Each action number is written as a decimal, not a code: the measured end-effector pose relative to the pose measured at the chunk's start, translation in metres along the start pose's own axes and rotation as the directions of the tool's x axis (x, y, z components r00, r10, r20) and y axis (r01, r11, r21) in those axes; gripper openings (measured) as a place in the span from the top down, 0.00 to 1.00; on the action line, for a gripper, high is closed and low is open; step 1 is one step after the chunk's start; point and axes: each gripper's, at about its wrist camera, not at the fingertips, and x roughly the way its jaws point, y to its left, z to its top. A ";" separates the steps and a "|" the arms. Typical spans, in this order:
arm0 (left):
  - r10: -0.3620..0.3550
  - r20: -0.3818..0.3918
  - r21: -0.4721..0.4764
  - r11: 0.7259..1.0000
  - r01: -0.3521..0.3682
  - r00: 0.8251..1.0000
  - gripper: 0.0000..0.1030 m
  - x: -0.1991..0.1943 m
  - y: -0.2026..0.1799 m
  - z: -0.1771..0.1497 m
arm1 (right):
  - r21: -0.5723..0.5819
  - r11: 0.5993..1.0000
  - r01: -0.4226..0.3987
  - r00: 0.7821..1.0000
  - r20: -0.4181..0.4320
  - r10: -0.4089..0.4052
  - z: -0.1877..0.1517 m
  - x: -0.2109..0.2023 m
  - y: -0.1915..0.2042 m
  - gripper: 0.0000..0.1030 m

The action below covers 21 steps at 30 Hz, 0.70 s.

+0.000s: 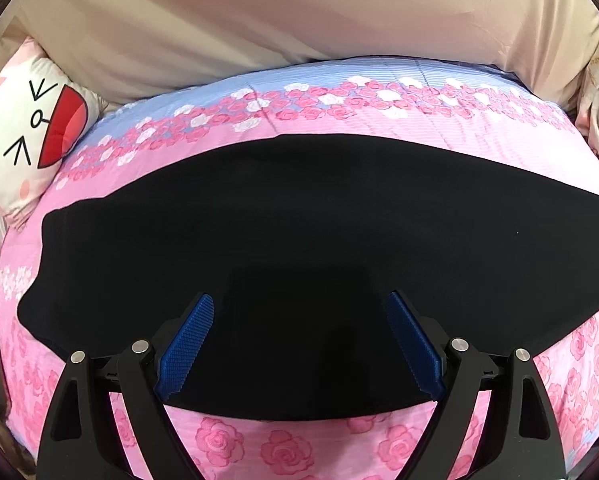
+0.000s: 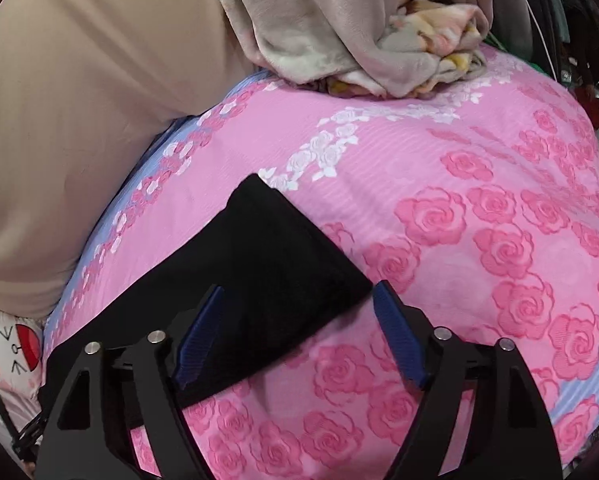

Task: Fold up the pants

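Note:
Black pants lie flat across a pink rose-print bed cover. In the left wrist view they fill the middle, running left to right. My left gripper hovers over their near edge, jaws wide open and empty. In the right wrist view one end of the pants shows as a square corner pointing up and right on the cover. My right gripper is open and empty, its left finger over the black cloth and its right finger over the cover beside the corner.
A beige padded headboard or cushion backs the bed. A white cartoon-face pillow lies at the left. A crumpled beige and floral blanket sits at the far end of the bed. Dark clutter stands beyond the right edge.

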 end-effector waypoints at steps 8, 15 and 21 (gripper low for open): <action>-0.017 -0.005 -0.030 0.999 0.017 1.000 0.17 0.006 0.017 -0.003 | 0.020 0.999 0.044 0.999 -0.001 -0.044 0.006 0.012 0.010 0.69; -0.026 -0.052 -0.086 0.996 0.021 0.998 0.17 0.024 0.039 -0.015 | 0.029 1.000 -0.002 0.999 0.046 0.000 0.006 0.005 0.032 0.81; -0.045 -0.035 -0.088 0.995 0.042 0.998 0.17 0.023 0.047 -0.025 | -0.133 0.985 -0.114 0.989 0.082 0.125 0.013 -0.020 0.119 0.81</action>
